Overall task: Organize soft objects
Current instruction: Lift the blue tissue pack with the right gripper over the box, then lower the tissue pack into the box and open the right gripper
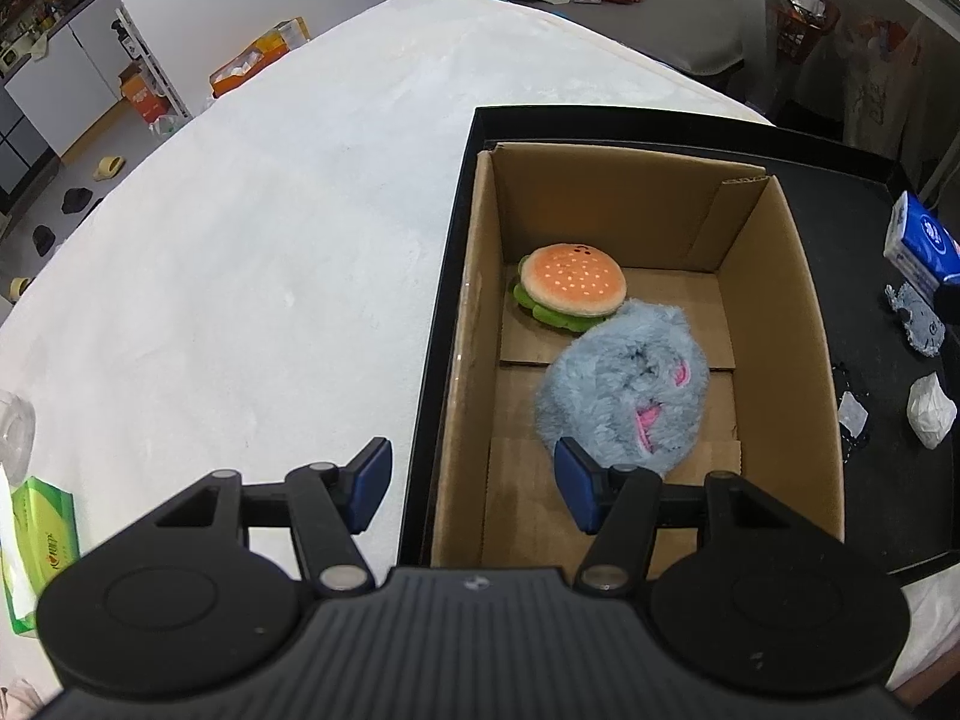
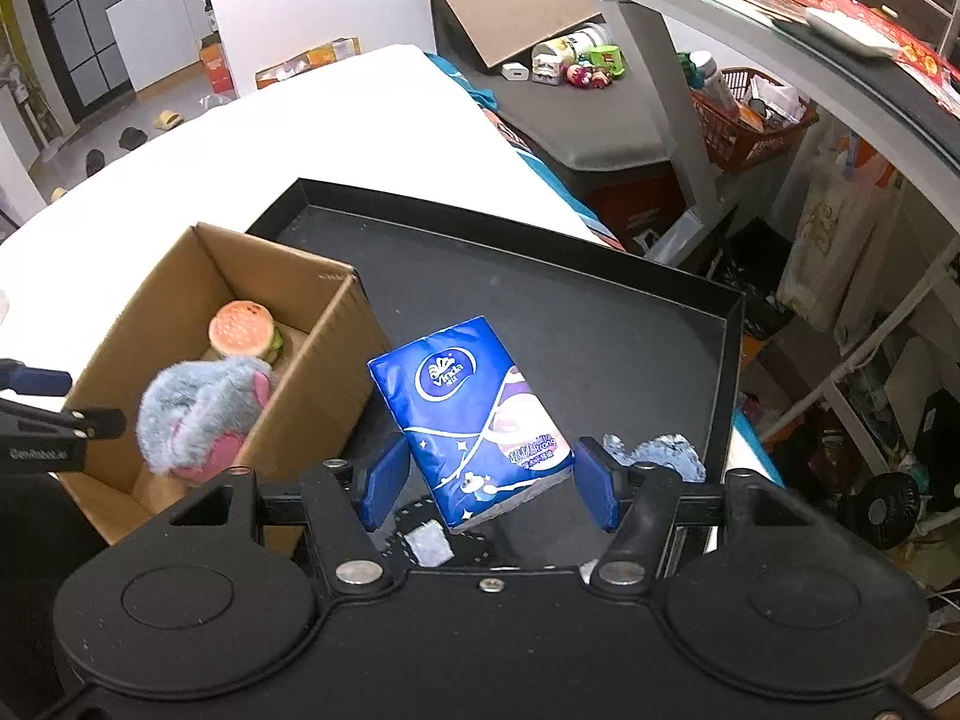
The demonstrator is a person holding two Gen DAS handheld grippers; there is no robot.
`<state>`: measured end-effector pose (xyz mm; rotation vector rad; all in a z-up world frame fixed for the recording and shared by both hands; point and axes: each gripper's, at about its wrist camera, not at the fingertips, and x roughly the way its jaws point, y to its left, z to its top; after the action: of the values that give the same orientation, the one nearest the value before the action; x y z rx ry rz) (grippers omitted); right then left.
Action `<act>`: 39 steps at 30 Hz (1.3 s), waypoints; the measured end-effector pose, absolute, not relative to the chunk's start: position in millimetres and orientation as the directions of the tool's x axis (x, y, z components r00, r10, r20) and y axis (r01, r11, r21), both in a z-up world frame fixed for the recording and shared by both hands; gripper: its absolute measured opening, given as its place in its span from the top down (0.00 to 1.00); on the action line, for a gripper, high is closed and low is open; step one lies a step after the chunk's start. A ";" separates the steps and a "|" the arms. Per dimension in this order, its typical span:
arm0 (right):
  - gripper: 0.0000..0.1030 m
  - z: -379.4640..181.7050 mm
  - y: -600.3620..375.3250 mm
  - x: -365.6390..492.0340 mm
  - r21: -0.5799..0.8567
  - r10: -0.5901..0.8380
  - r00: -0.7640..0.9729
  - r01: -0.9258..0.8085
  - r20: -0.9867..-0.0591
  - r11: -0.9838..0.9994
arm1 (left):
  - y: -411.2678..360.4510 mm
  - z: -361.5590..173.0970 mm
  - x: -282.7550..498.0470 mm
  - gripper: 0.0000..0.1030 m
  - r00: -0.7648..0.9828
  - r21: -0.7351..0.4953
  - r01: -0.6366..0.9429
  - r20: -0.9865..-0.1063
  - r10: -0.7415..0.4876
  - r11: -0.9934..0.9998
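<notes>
A cardboard box (image 1: 474,324) (image 2: 324,348) stands in a black tray (image 1: 852,174) (image 2: 540,276). Inside it lie a burger plush (image 1: 570,285) (image 2: 243,330) and a fluffy blue plush with pink parts (image 1: 624,390) (image 2: 198,414). My left gripper (image 1: 474,492) hangs open over the box's near left wall, with nothing between its blue pads. My right gripper (image 2: 489,489) is shut on a blue tissue pack (image 2: 474,414) (image 1: 921,240), held tilted above the tray. A small grey-blue plush (image 1: 918,318) (image 2: 660,450) lies on the tray behind the pack.
A crumpled white wad (image 1: 930,411) and a scrap of clear plastic (image 1: 852,414) lie on the tray. A green tissue box (image 1: 42,540) sits on the white surface (image 1: 240,240) at near left. A desk with an orange basket (image 2: 750,126) stands to the right.
</notes>
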<state>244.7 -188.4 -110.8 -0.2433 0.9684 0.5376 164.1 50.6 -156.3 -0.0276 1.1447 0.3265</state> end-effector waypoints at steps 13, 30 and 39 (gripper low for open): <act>0.43 -87.5 -165.3 252.0 0.085 0.369 0.423 -0.556 -0.827 0.827 | 63.2 -157.5 159.6 0.44 0.399 0.093 -0.291 -0.893 0.209 0.952; 0.43 -91.5 -95.9 246.8 0.043 0.355 0.410 -0.603 -0.840 0.797 | 80.5 -175.0 153.1 0.74 0.421 0.014 -0.276 -0.897 0.134 0.961; 0.43 -102.2 -68.3 240.6 0.013 0.332 0.407 -0.615 -0.851 0.788 | 82.7 -182.0 152.3 0.88 0.434 -0.023 -0.249 -0.896 0.090 0.968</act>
<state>240.6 -68.3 -102.2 -0.3257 0.9833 0.6100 152.3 82.7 -182.0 -0.1604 1.1025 0.2122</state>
